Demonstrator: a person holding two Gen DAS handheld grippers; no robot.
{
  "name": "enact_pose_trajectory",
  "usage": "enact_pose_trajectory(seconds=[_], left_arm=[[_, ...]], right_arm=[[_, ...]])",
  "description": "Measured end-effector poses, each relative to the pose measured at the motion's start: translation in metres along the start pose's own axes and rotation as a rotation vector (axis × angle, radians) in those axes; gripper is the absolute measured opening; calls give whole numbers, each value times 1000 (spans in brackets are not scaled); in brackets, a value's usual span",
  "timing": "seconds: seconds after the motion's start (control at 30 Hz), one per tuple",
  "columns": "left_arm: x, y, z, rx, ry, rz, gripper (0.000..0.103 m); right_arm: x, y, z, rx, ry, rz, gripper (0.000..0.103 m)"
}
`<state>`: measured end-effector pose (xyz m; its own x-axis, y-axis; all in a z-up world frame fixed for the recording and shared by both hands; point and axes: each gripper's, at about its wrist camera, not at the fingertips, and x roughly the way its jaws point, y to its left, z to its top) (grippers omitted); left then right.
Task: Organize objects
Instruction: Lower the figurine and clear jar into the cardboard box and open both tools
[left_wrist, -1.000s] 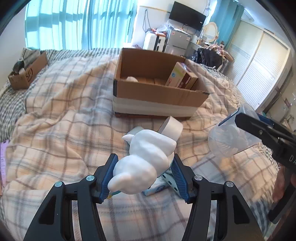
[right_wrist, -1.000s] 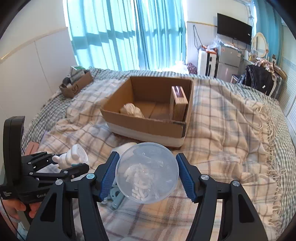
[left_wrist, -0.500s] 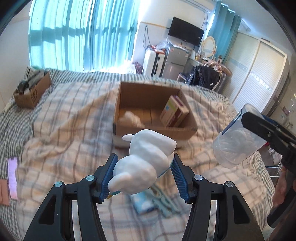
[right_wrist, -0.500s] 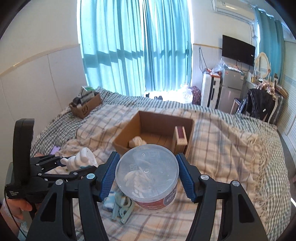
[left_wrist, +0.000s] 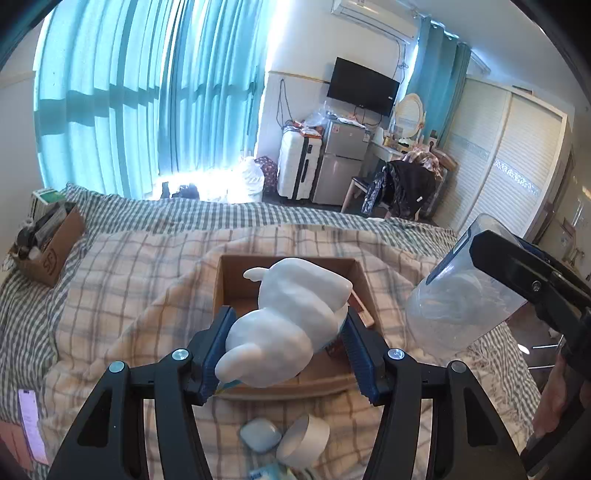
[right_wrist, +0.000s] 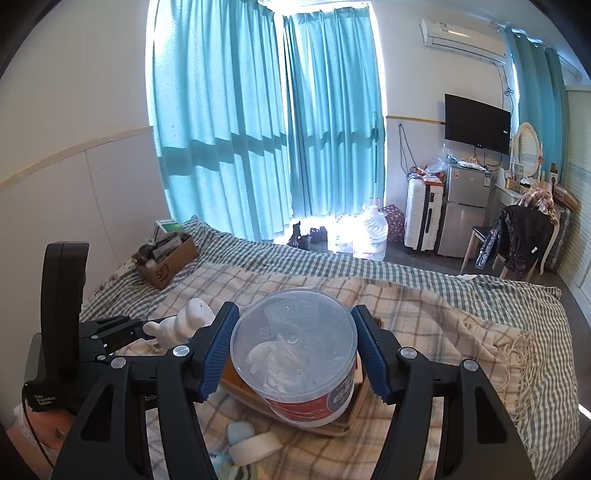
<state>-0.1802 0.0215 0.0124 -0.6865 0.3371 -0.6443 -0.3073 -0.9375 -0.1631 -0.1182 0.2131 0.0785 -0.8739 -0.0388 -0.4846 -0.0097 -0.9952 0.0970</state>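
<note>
My left gripper (left_wrist: 286, 341) is shut on a white figurine (left_wrist: 291, 321) and holds it in the air above the open cardboard box (left_wrist: 225, 280) on the bed. My right gripper (right_wrist: 295, 354) is shut on a clear plastic tub (right_wrist: 295, 354) with a red and blue label and white pieces inside. The tub also shows at the right of the left wrist view (left_wrist: 458, 299). The figurine and left gripper show at the left of the right wrist view (right_wrist: 184, 323). The box is mostly hidden behind both held things.
A white tape roll (left_wrist: 304, 439) and a small pale blue case (left_wrist: 258, 435) lie on the plaid blanket (left_wrist: 122, 288) below the grippers. A smaller cardboard box of items (left_wrist: 48, 247) sits at the bed's far left. A pink slip (left_wrist: 31, 424) lies at the left edge.
Both grippers have risen well above the bed with their loads. The box now looks smaller and lower, and the tape roll and blue case have come into view beneath.
</note>
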Motion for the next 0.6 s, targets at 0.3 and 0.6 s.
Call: enact_pose_trajectory(seconds=[0.3,0.6], left_arm=[[71,4,22,34,48,-2,60],[142,17,9,17,159,-21,60]], right_arm=[[74,-25,19,37,34,-4,62],[143,-46,5,98,100,9,62]])
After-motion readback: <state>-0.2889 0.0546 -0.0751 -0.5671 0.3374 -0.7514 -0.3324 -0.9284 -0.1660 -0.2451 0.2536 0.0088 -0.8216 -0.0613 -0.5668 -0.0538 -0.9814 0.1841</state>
